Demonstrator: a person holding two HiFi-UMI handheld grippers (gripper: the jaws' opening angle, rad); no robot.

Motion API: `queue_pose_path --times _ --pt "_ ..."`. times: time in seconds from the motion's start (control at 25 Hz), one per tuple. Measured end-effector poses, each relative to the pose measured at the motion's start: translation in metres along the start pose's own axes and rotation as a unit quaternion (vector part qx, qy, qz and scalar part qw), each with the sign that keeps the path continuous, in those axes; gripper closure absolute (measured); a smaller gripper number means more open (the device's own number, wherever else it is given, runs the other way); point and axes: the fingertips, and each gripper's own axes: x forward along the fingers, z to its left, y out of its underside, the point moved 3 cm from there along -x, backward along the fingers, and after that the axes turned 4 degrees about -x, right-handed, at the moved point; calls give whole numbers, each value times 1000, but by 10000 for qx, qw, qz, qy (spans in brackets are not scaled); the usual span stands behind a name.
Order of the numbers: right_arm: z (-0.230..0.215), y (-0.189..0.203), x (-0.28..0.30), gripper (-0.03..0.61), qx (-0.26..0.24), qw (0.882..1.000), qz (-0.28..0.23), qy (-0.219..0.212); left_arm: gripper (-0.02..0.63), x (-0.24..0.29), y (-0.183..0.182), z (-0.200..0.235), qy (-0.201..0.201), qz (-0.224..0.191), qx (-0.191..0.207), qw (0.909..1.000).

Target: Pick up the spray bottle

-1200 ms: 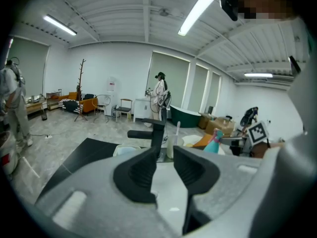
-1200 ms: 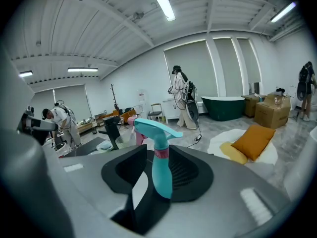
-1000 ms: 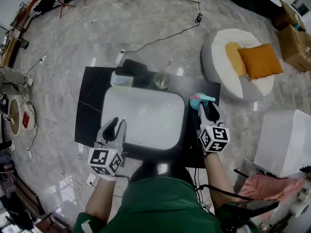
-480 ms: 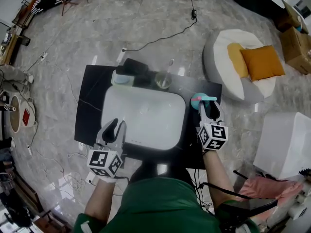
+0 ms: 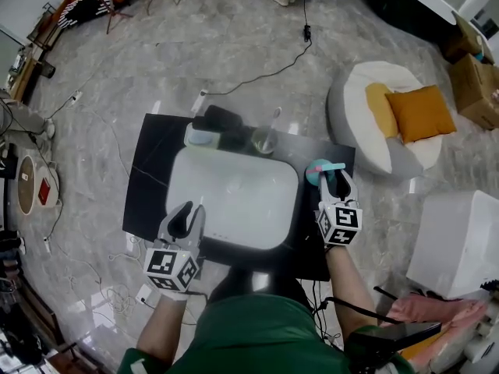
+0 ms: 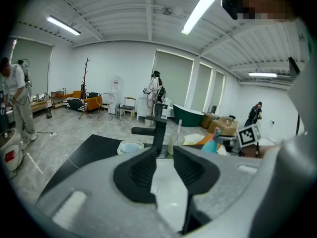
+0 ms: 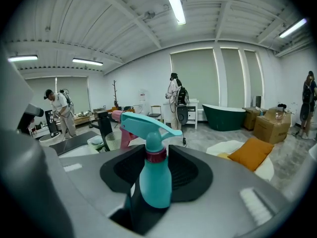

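The teal spray bottle (image 5: 319,168) with a pink trigger stands upright at the right end of the black counter (image 5: 144,179), beside the white sink (image 5: 181,171). My right gripper (image 5: 337,177) reaches it from the near side. In the right gripper view the spray bottle (image 7: 154,182) sits deep between the two jaws of the right gripper (image 7: 156,148), which lie against its sides. My left gripper (image 5: 187,209) hovers over the sink's near left rim. The left gripper (image 6: 165,152) shows a narrow gap between its jaws with nothing in it.
A black faucet (image 5: 222,120), a soap dish (image 5: 199,136) and a cup with a toothbrush (image 5: 263,139) line the back of the counter. A white beanbag with an orange cushion (image 5: 419,112) and a white box (image 5: 460,226) stand to the right. A cable (image 5: 265,72) crosses the floor.
My right gripper has slid forward so the bottle now sits deeper between its jaws. The left gripper has barely moved. The head camera has shifted a little.
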Motion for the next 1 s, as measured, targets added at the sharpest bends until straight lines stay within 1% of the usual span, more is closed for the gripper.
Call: queue_pose_path --times 0.36,0.8,1.0 --pt "11 -11 -32 440 49 9998 -74 -165 508 -17 -4 -13 108 -154 -3 9998" --pt "19 -44 -88 442 60 9993 -283 -252 508 -45 -13 -32 246 -428 13 9988" --pt "25 -54 -110 443 11 9994 -240 -267 508 -61 -14 -36 271 -529 2 9982"
